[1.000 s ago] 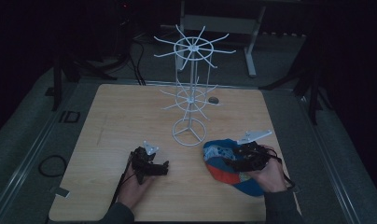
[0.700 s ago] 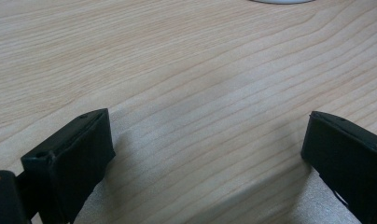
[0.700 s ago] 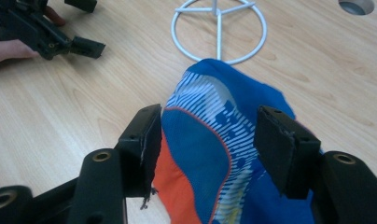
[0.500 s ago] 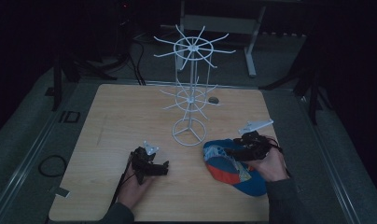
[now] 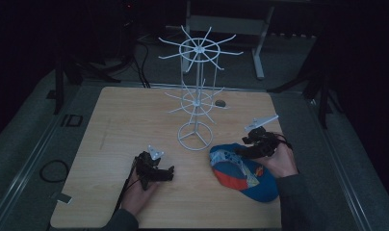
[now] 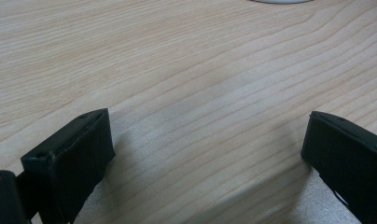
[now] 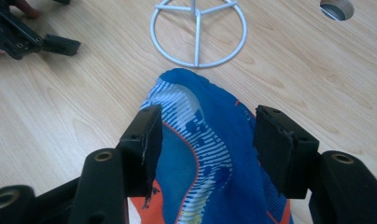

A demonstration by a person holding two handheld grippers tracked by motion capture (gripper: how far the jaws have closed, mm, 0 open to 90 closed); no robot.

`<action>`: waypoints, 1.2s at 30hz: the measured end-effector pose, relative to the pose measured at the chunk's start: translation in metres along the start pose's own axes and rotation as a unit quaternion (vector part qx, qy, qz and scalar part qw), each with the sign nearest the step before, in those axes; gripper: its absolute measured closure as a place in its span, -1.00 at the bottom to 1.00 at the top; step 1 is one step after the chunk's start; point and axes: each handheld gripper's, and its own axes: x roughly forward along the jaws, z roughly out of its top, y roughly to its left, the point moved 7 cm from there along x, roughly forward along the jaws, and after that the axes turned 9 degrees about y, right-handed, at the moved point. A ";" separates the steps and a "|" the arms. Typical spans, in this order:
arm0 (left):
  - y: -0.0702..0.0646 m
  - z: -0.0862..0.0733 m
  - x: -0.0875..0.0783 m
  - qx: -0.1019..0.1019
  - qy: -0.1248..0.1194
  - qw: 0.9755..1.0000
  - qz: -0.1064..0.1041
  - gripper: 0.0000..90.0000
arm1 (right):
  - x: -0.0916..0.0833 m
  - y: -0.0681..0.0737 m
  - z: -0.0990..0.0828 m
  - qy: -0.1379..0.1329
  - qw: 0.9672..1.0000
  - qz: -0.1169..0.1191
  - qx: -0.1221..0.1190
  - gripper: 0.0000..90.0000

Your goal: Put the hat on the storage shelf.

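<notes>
Right gripper (image 7: pixel 205 144), jaws spread wide, has swung from the cap's (image 5: pixel 245 175) far side to straddle its crown, likely about to pinch; white wire stand (image 5: pixel 197 96) just beyond; left gripper (image 5: pixel 156 171) rests open on the table (image 5: pixel 110 125).

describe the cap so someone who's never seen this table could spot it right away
On the light wooden table, find the white wire display stand near the middle. Just right of its ring base, toward the person, lies a blue fabric cap with orange and white patterning, the only soft, colourful thing there.
</notes>
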 end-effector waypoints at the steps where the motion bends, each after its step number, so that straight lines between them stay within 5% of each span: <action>1: 0.000 0.000 0.000 0.001 0.001 1.000 0.000 -0.94 | 0.000 -0.001 0.001 0.002 1.000 -0.001 -0.001 -0.06; 19: 0.000 0.000 0.000 0.002 0.000 1.000 0.001 -0.94 | 0.022 -0.021 0.005 0.042 0.999 -0.003 0.000 -0.06; 36: 0.000 0.000 0.000 0.001 0.000 1.000 0.001 -0.94 | 0.041 -0.016 0.011 0.068 0.997 0.000 -0.030 -0.18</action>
